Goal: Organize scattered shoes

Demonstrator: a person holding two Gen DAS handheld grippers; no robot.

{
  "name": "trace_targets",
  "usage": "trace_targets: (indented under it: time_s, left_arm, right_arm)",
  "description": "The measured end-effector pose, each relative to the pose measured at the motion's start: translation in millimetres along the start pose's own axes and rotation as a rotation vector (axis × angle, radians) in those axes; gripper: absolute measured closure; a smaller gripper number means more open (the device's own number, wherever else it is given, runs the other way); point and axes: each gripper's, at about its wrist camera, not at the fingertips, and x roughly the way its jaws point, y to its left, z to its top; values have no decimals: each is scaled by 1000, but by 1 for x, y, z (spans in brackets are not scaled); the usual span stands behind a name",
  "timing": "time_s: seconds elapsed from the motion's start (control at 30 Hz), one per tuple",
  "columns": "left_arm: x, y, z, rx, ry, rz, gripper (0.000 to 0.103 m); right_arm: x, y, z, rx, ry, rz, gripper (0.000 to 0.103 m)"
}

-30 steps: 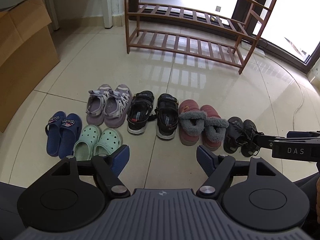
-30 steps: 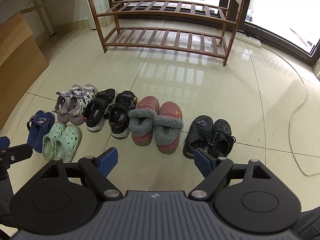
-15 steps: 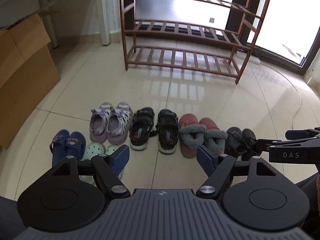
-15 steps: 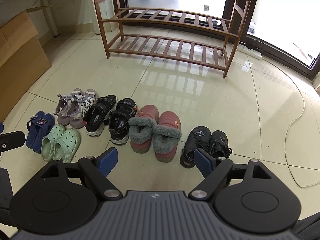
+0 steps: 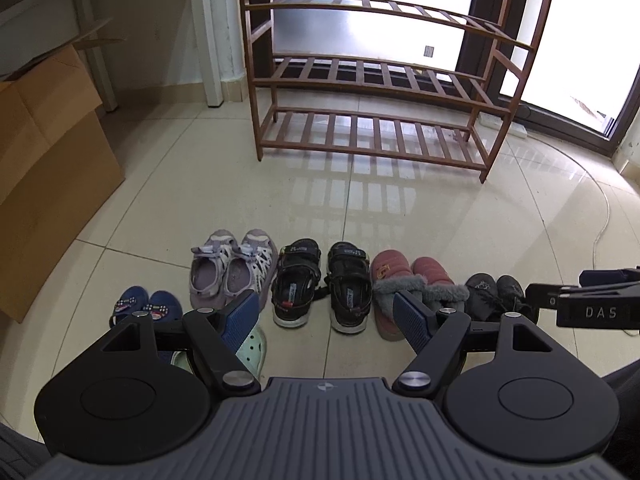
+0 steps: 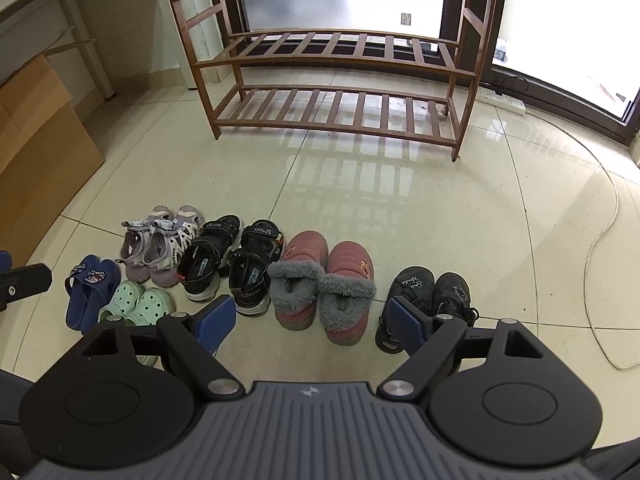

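Several pairs of shoes stand in a row on the tile floor: blue slippers [image 6: 90,288], green clogs [image 6: 136,306], lilac sandals [image 6: 160,242], black sandals [image 6: 232,260], maroon fur-lined slippers [image 6: 324,280] and black shoes [image 6: 428,296]. The same row shows in the left wrist view, with the black sandals [image 5: 320,280] in the middle. My left gripper [image 5: 326,320] is open and empty, held above the floor in front of the row. My right gripper [image 6: 308,324] is open and empty, in front of the maroon slippers. An empty wooden shoe rack [image 6: 332,92] stands behind the shoes.
A cardboard box [image 5: 44,184] stands at the left by a white table leg [image 5: 210,40]. A white cable [image 6: 600,248] lies on the floor at the right, leading to a power strip [image 6: 504,100] by the glass door. Bare tiles lie between shoes and rack.
Both grippers have tilted up and drawn back, so the shoes sit lower in view and more of the rack shows. Both stay open and empty; no shoe has moved.
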Motion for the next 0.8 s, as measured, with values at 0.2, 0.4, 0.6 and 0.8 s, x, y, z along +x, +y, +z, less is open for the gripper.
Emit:
trace_targets:
  time_s: [0.2, 0.4, 0.6, 0.8]
  left_arm:
    - [25, -1, 1, -52, -2, 15, 27]
    - [57, -12, 1, -44, -17, 22, 27]
    - [90, -14, -6, -57, -91, 12, 27]
    - [150, -13, -20, -50, -89, 33, 13]
  right_arm:
    - [21, 6, 5, 9, -13, -27, 15]
    - [42, 12, 10, 18, -25, -53, 15]
    - [71, 21, 9, 31, -40, -79, 15]
    - [138, 16, -8, 119, -20, -82, 16]
